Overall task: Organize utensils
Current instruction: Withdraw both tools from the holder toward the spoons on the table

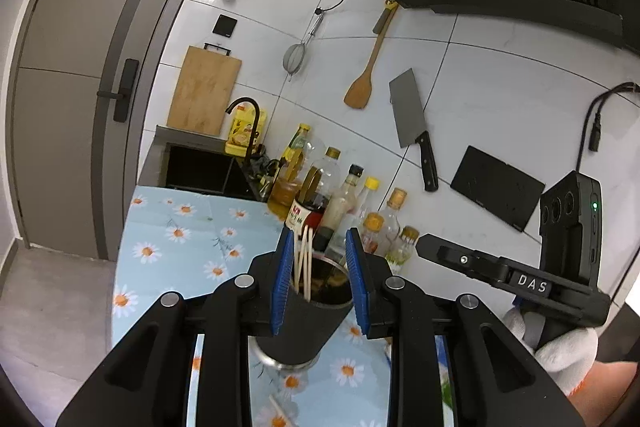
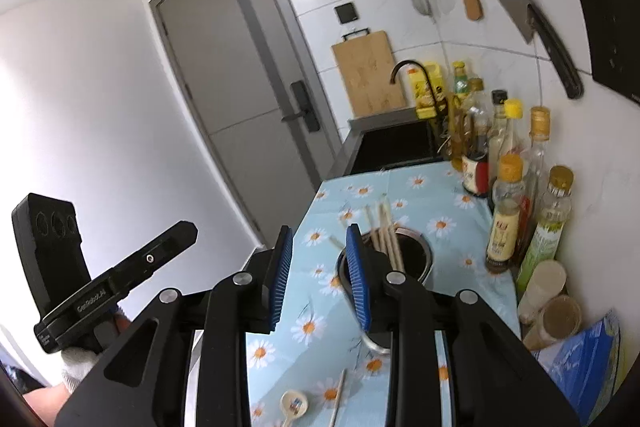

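Observation:
A dark round utensil holder [image 1: 304, 323] stands on the daisy-print counter cloth [image 1: 180, 239] with several pale chopsticks [image 1: 306, 259] in it. My left gripper [image 1: 318, 281] is open with a blue pad on each side of the holder, not pressing it. In the right wrist view the holder [image 2: 416, 259] and its chopsticks [image 2: 386, 241] sit just right of my right gripper [image 2: 320, 279], which is open and empty above the cloth. A ceramic spoon [image 2: 294, 405] and a loose chopstick [image 2: 338, 401] lie on the cloth near the front edge. Another loose chopstick [image 1: 282, 409] shows in the left wrist view.
Several sauce and oil bottles [image 2: 506, 211] line the tiled wall behind the holder. Paper cups [image 2: 554, 311] and a blue packet [image 2: 588, 363] sit at the right. A black sink [image 2: 394, 143] with a faucet lies beyond the cloth. A cleaver [image 1: 412, 123], a wooden spatula [image 1: 366, 75] and a strainer hang on the wall.

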A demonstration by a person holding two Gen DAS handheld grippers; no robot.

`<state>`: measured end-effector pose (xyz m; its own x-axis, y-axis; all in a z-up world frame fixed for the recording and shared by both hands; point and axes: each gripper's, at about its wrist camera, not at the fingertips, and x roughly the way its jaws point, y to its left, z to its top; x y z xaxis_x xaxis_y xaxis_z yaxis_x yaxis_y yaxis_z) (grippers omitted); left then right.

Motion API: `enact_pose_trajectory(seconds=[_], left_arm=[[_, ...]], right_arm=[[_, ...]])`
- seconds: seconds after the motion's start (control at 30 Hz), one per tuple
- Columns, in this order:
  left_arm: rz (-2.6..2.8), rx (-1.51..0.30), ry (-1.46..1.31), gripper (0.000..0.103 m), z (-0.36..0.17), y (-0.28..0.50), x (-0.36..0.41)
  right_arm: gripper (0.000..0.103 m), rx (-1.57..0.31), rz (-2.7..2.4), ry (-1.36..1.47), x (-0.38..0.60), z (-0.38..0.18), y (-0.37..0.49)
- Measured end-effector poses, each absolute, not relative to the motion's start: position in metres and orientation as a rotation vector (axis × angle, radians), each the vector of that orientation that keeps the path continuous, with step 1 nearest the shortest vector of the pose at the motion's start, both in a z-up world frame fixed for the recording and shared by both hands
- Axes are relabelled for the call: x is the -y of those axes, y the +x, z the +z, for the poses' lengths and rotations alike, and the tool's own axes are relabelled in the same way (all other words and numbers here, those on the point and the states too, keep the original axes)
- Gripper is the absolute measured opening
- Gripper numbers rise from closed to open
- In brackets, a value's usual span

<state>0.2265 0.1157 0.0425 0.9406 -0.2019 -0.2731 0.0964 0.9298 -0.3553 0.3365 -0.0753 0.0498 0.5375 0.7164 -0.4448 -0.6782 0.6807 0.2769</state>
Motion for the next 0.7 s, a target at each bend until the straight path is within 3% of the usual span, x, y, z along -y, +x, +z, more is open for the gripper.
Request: enact_pose_trajectory(seconds=[0.5,0.7], left_arm=[[-0.149,-0.419,-0.436,0.028,0.030,0.174,-0.120],[-0.149,-0.495,-0.508,0.028,0.003,0.164,-0.125]], right_arm=[[0.030,-0.694,0.943,-0.089,0.075,0.009,0.293],[0.030,-0.902,0.987,-0.131,0.073,-0.023,0.288]])
